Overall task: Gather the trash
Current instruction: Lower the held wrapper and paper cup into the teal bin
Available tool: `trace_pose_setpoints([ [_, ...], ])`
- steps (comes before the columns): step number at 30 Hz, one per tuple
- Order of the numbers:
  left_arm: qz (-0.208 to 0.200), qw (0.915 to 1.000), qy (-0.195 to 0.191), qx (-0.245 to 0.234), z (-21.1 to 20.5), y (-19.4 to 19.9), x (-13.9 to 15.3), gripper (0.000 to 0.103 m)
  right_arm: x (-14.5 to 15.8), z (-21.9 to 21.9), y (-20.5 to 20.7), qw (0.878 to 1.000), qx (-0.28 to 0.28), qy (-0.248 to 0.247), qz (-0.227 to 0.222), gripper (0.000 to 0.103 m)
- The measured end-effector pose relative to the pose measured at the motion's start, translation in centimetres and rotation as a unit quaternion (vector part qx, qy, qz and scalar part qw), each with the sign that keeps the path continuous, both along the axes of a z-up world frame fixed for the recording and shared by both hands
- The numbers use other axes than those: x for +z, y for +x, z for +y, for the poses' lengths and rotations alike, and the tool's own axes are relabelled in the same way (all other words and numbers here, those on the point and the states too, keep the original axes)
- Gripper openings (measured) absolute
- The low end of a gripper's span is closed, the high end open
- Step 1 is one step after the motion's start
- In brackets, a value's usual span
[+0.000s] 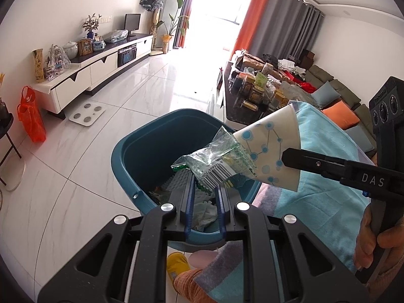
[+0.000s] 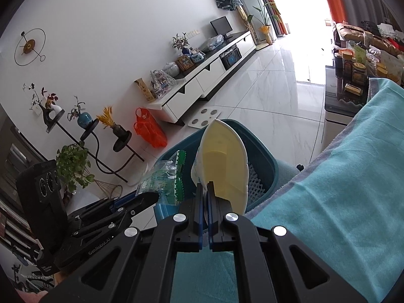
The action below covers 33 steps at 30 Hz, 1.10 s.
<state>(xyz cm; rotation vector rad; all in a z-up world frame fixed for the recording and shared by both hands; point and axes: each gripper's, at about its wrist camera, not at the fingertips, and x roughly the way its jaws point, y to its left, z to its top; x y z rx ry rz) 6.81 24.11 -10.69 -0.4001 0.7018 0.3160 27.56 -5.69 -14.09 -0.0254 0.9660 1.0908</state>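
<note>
A teal trash bin (image 1: 136,151) stands on the floor just ahead, with white crumpled tissue (image 1: 205,212) inside. My left gripper (image 1: 205,189) is shut on a clear green-printed plastic wrapper (image 1: 214,161) with a barcode, held over the bin's mouth. From the right comes my right gripper (image 1: 285,156), shut on a squashed paper cup (image 1: 267,146) with blue dots, also above the bin. In the right wrist view the right gripper (image 2: 205,192) pinches the cup's rim (image 2: 222,161) over the bin (image 2: 262,151). The left gripper (image 2: 151,198) holds the wrapper (image 2: 164,176) at its left.
A turquoise towel (image 1: 323,176) drapes close on the right. Behind it is a dark coffee table (image 1: 234,111) crowded with jars. A white TV cabinet (image 1: 96,68), an orange bag (image 1: 31,118) and a floor scale (image 1: 87,113) lie left. A yellow slipper (image 1: 176,265) sits below.
</note>
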Motion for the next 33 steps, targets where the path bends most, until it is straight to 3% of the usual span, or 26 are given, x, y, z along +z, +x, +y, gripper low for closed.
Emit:
trace_pose_setpoints([
  [33,0.037,0.9991,-0.015,0.015,1.5,4.2,-4.6,0.016,-1.9,4.8,0.6,0.998,0.009,-0.068,-0.003,0.003],
])
